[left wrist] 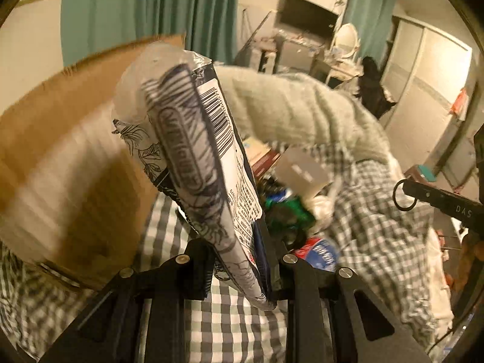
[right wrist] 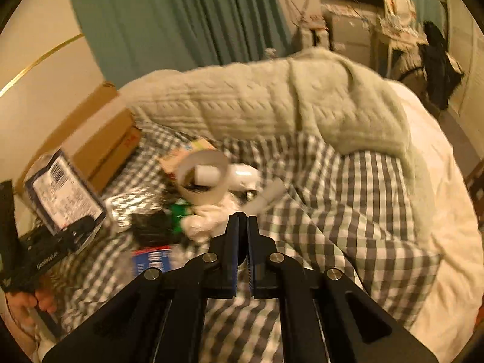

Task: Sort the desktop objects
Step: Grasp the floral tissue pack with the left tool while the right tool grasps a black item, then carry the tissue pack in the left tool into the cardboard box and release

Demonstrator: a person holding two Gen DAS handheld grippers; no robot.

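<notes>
My left gripper (left wrist: 239, 260) is shut on a dark blue and white packet (left wrist: 196, 139) with a barcode, which stands up between its fingers above the checked sheet. The right wrist view shows that same packet (right wrist: 63, 193) at the left, in the left gripper (right wrist: 60, 236), with a hand (right wrist: 27, 302) below it. My right gripper (right wrist: 243, 220) has its fingers pressed together. A thin white paper strip (right wrist: 267, 195) runs from its tips up to a curled white paper loop (right wrist: 202, 178) hanging over the pile. The frames are blurred.
A pile lies on the checked sheet (right wrist: 348, 211): silver foil (right wrist: 133, 202), a black item (right wrist: 151, 227), a green packet (left wrist: 287, 211) and a blue pack (right wrist: 151, 260). A cardboard box (left wrist: 60, 151) stands at the left. A knitted blanket (right wrist: 272, 103) lies behind.
</notes>
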